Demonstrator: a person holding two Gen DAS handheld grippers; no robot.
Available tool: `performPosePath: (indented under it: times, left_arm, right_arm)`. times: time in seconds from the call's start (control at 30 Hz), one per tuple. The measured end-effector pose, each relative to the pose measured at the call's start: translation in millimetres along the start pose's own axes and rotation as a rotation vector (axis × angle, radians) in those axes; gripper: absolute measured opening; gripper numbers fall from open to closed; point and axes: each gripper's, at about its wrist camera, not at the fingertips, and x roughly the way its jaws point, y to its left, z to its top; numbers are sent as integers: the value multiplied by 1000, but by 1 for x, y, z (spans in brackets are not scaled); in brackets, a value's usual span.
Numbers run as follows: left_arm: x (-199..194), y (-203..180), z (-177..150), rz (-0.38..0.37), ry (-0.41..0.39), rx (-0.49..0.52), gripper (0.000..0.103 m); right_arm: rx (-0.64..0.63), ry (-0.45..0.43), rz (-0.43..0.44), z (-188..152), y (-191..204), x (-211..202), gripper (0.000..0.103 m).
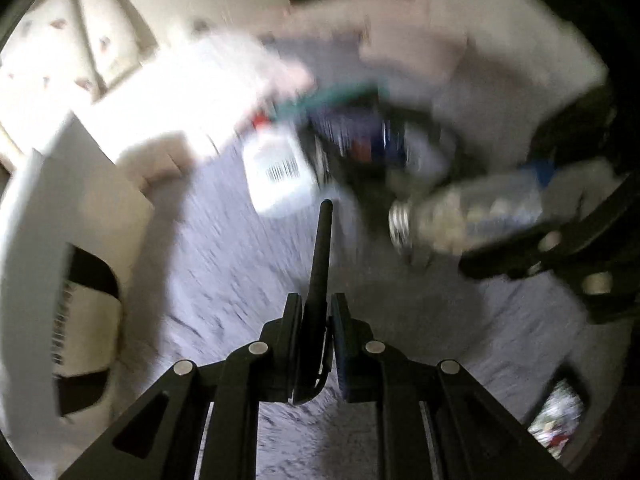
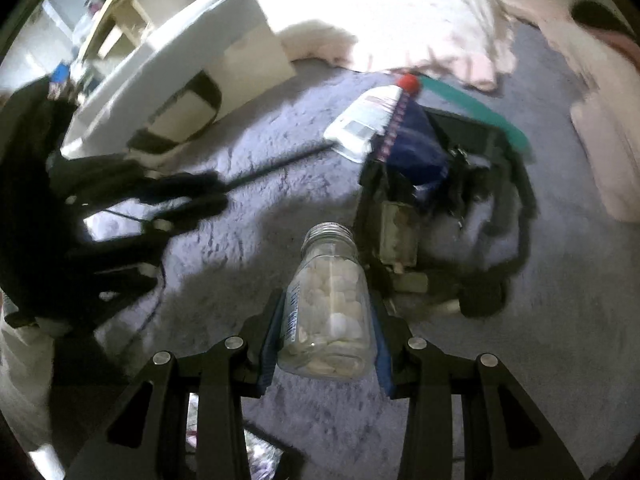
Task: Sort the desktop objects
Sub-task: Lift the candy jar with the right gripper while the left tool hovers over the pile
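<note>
My right gripper (image 2: 326, 340) is clamping a clear bottle (image 2: 329, 308) of white tablets between its blue-lined pads; the bottle is lying along the fingers with its silver screw cap (image 2: 329, 233) pointing away from me, above the grey carpet (image 2: 240, 152). In the left wrist view the same bottle (image 1: 476, 216) is showing at the right, blurred, cap toward the middle of the frame, with the dark fingers of the right gripper (image 1: 532, 252) around it.

My left gripper (image 1: 316, 344) is standing nearly closed on a slim black pen (image 1: 322, 264), which is sticking out forward between the pads, its tip over the carpet (image 1: 224, 272). In the right wrist view that left gripper (image 2: 192, 196) is appearing at the left as a dark shape, the pen (image 2: 280, 166) reaching from it toward a white bottle (image 2: 366, 120).

The white bottle, with a red cap (image 2: 409, 82), is lying on the carpet just beside a black tray (image 2: 516, 208) that is holding a dark blue packet (image 2: 416, 148) and other small things too blurred to name. A green strip (image 2: 480, 112) is lying along the tray's far side. In the left wrist view the white bottle (image 1: 280, 168) is showing a barcode, with the tray's dark clutter (image 1: 368, 140) to its right.

Beyond these, pale pink bedding (image 2: 420, 32) is resting on the carpet, and a white piece of furniture (image 2: 192, 52) is standing at the upper left.
</note>
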Motion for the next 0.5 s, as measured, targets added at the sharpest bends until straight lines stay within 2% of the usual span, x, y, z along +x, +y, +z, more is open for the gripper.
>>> performPosePath:
  times: [0.07, 0.13, 0.2, 0.3, 0.33, 0.37, 0.4, 0.43, 0.5]
  left_arm:
    - [28, -9, -12, -28, 121, 55, 14]
    - [27, -13, -12, -12, 108, 107, 15]
    - [28, -11, -10, -23, 123, 95, 16]
    - [29, -2, -10, -53, 114, 60, 24]
    - [30, 1, -10, -56, 116, 50, 33]
    - [31, 6, -8, -44, 122, 37, 50]
    - [33, 10, -6, -13, 129, 28, 61]
    - [34, 13, -5, 16, 134, 18, 80]
    - [36, 18, -5, -10, 124, -17, 81]
  right_arm:
    - [-15, 55, -6, 0, 0, 20, 40]
    - [10, 128, -6, -4, -5, 41, 40]
    - [12, 191, 0, -12, -6, 60, 40]
    - [-30, 192, -23, -8, -1, 63, 41]
    - [-19, 190, -20, -6, -2, 63, 41]
    - [7, 183, -8, -2, -6, 63, 41]
    - [20, 183, 0, 0, -8, 63, 41]
    - [36, 189, 8, 3, -11, 64, 41]
    - [49, 190, 11, 5, -13, 65, 41]
